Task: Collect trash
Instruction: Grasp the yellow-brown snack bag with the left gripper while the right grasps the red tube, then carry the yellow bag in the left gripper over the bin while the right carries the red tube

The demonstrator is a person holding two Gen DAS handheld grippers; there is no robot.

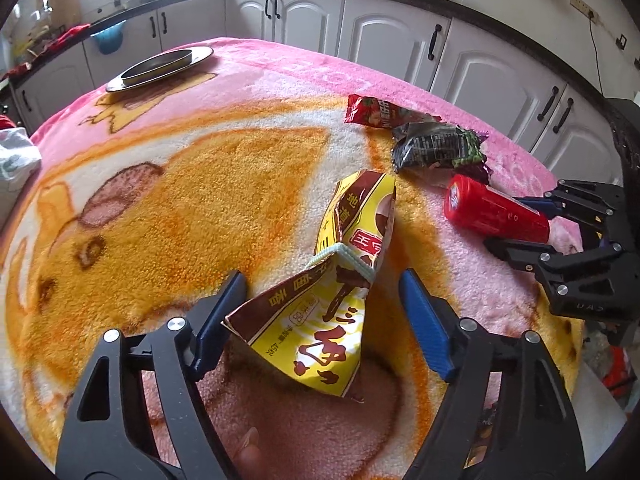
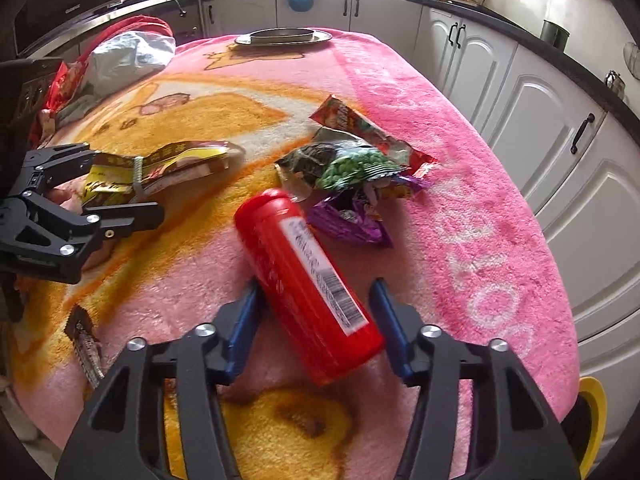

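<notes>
A yellow-and-brown snack wrapper [image 1: 328, 292] with a pale clip lies between the open fingers of my left gripper [image 1: 324, 280]; the left finger touches its edge, the right finger stands apart. It also shows in the right wrist view [image 2: 160, 168]. A red cylindrical can [image 2: 304, 288] lies tilted between the fingers of my right gripper [image 2: 316, 292], which are spread wide on either side of it. The can also shows in the left wrist view [image 1: 496, 208]. A pile of wrappers, green, purple and red [image 2: 360, 168], lies beyond the can.
A pink and orange blanket [image 2: 480, 200] covers the table. A metal dish [image 1: 160, 66] sits at the far end. A small dark wrapper [image 2: 86, 344] lies near the front left edge. A bag and cloth [image 2: 120, 60] sit at the left. White cabinets surround the table.
</notes>
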